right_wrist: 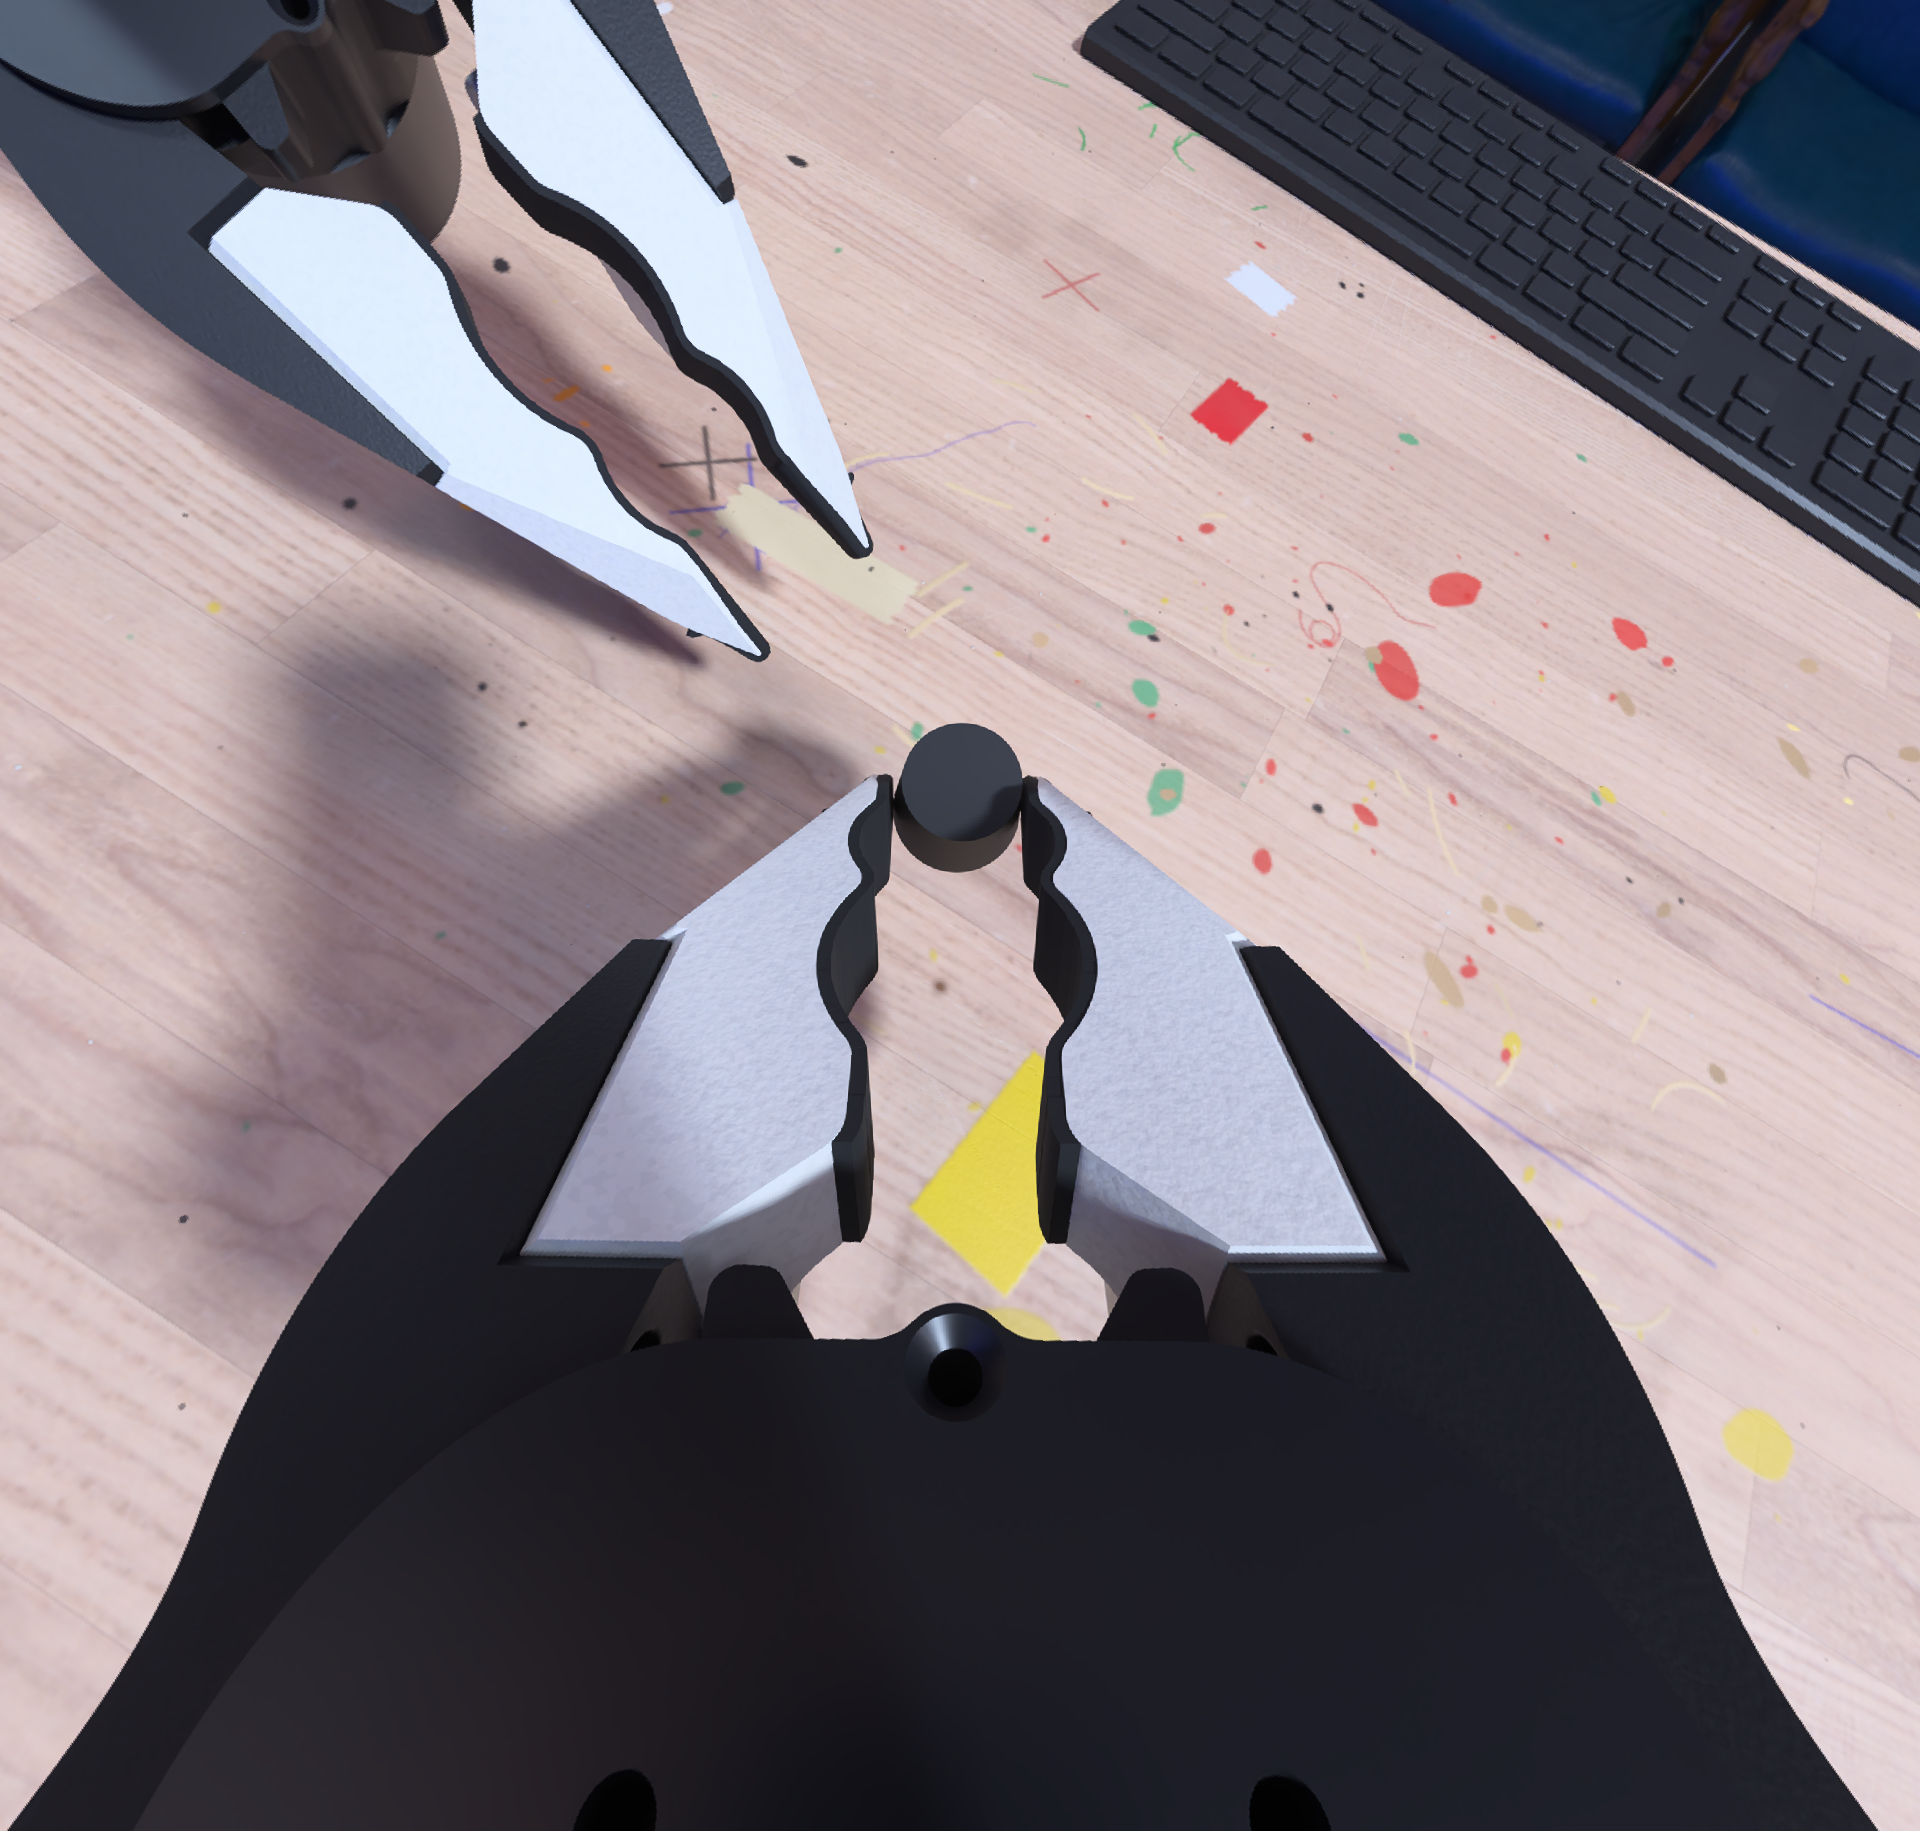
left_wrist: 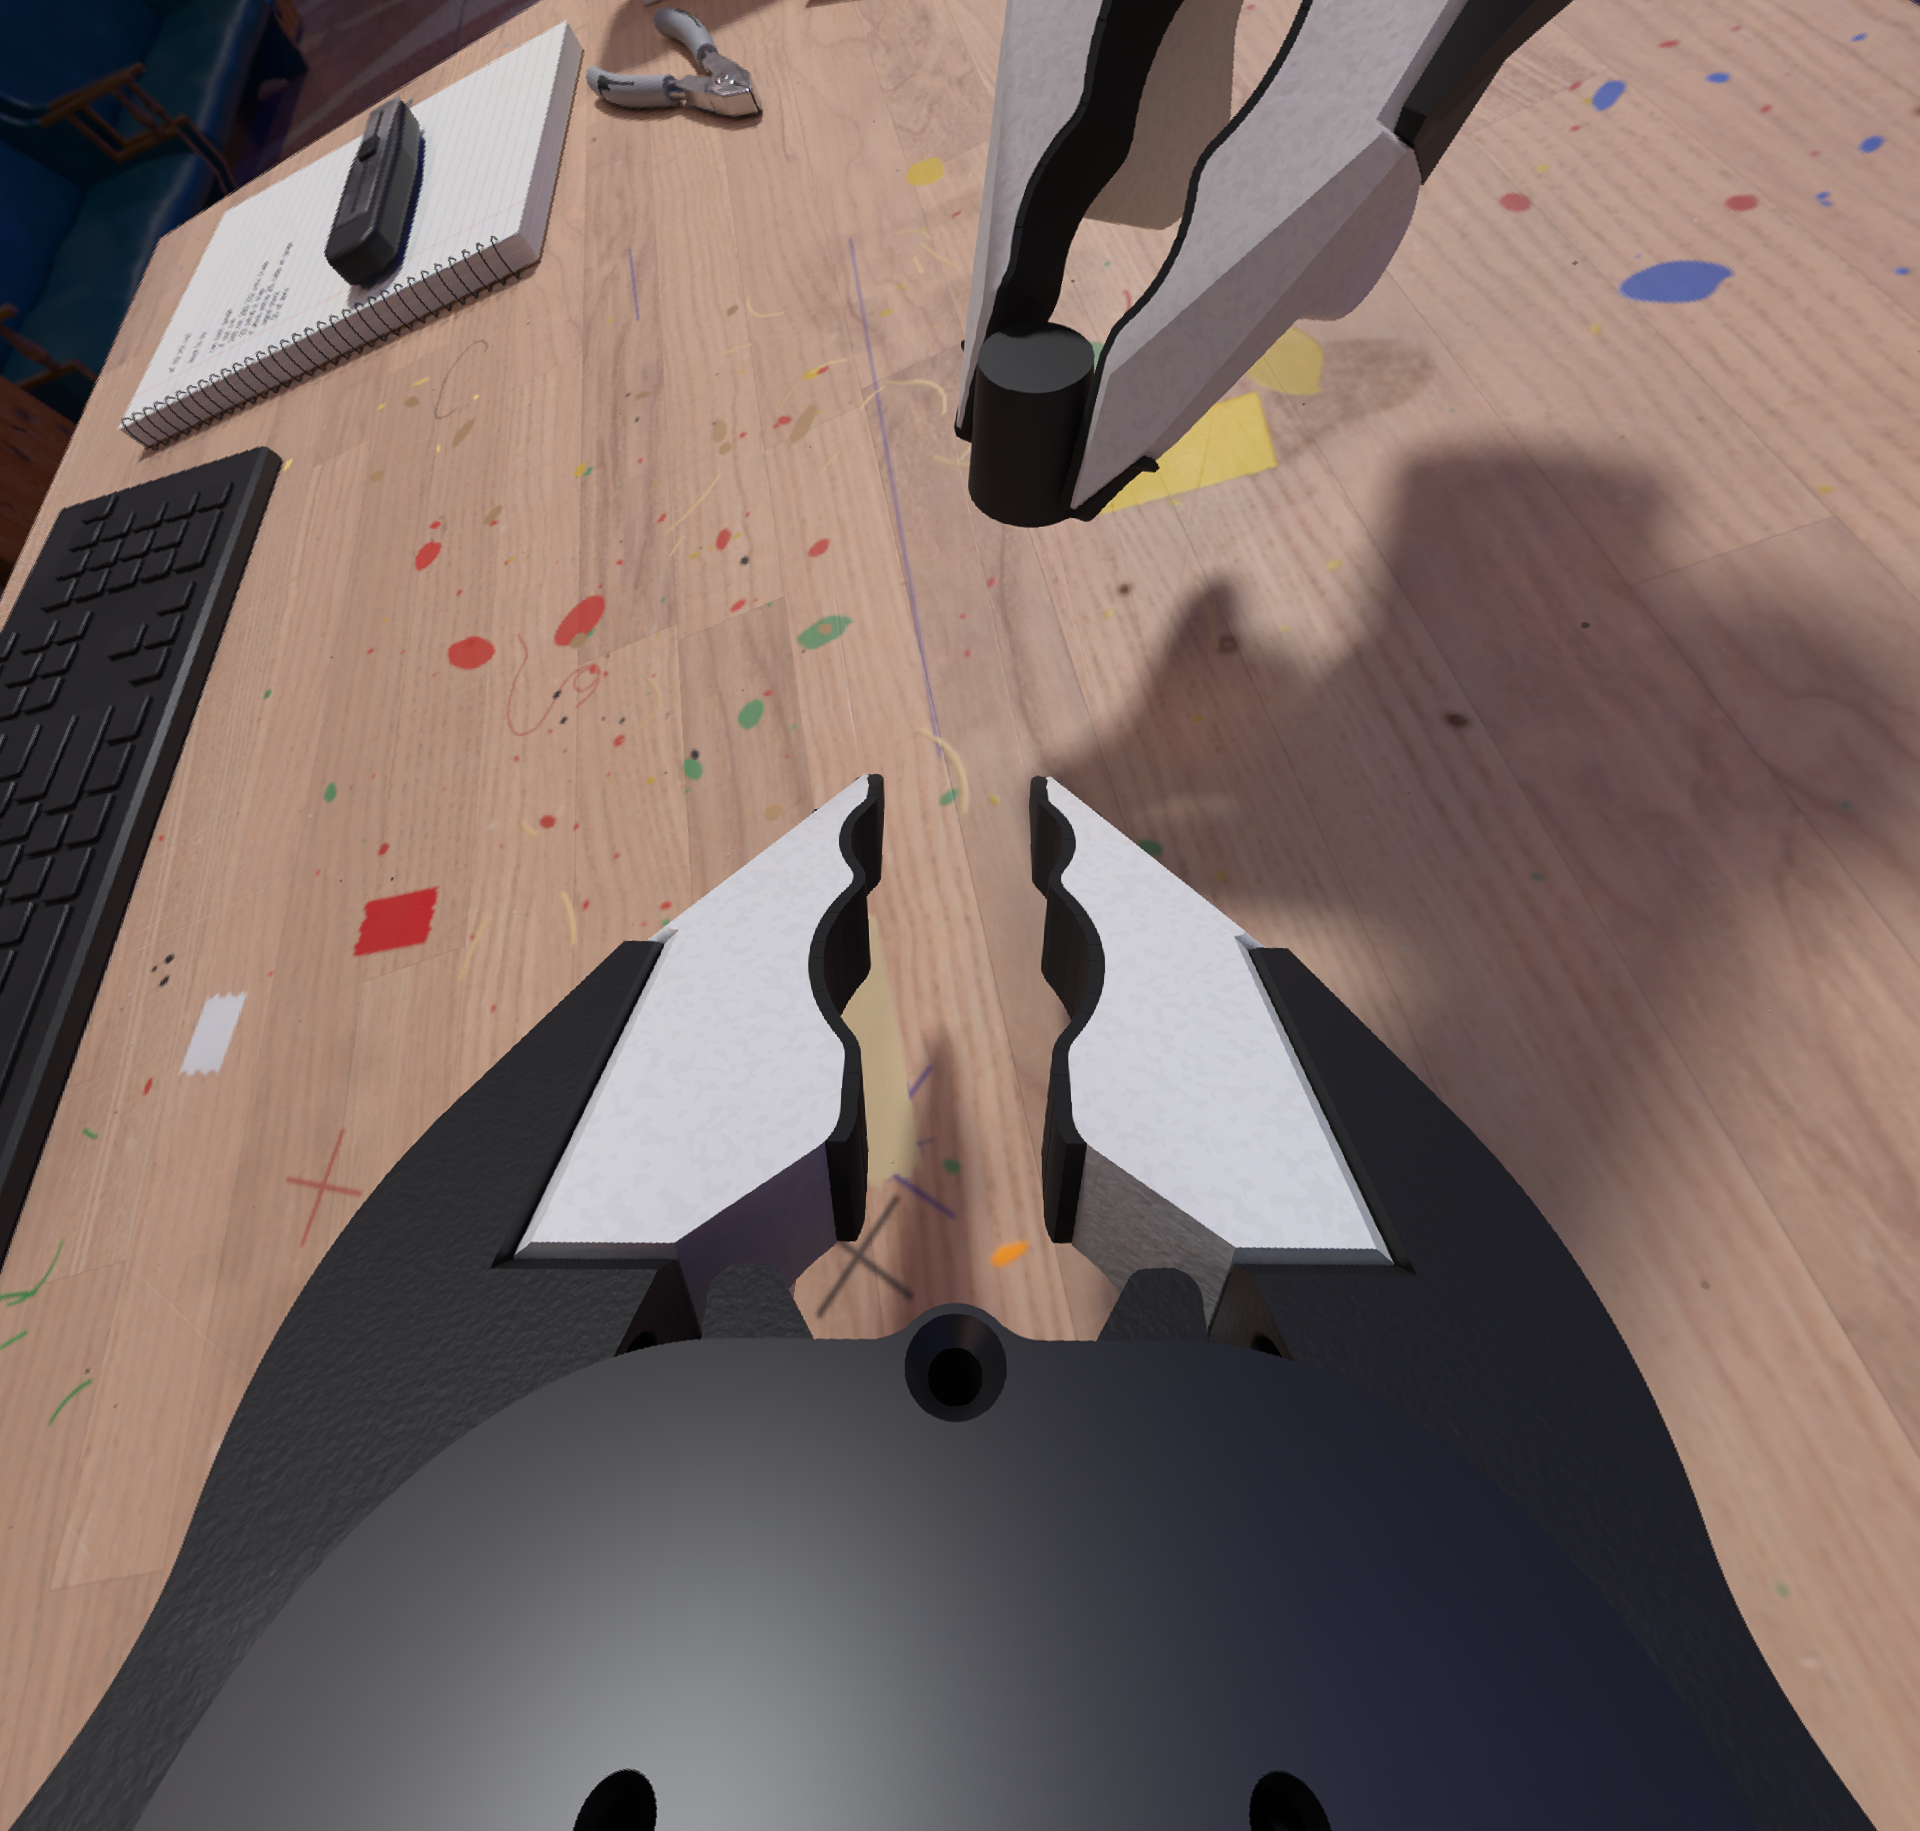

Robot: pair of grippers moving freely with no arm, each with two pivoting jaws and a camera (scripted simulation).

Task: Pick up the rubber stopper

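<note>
Rubber stopper [right_wrist: 958, 789], a short black cylinder, sits pinched between the tips of my right gripper [right_wrist: 957, 794], whose fingers [right_wrist: 1044, 825] press its two sides, closed as far as its width allows. From my left wrist camera I see the same grasp from across the bench [left_wrist: 1558, 950]: the right gripper [left_wrist: 1023, 451] points steeply down and the stopper [left_wrist: 1027, 425] stands upright in it, its lower end sticking out below the fingertips. I cannot tell from either camera whether its base touches the wood or hangs just above it.

My left gripper [left_wrist: 956, 794] has nothing in it; its fingers [left_wrist: 862, 825] stand partly apart with bare, paint-flecked wood showing in the gap. In the right wrist camera the left gripper [right_wrist: 816, 602] comes in from the upper left, tips near the stopper but clear of it, above a strip of tan tape [right_wrist: 821, 555].

A black keyboard [left_wrist: 94, 742] lies along the bench edge to my left. Past it a spiral notebook [left_wrist: 364, 254] carries a dark eraser-like block [left_wrist: 374, 192], and a small grey-handled pair of pliers [left_wrist: 686, 77] lies beyond that. A yellow patch [right_wrist: 987, 1179] marks the wood under my right gripper, and a red square [left_wrist: 397, 919] sits near the keyboard.
</note>
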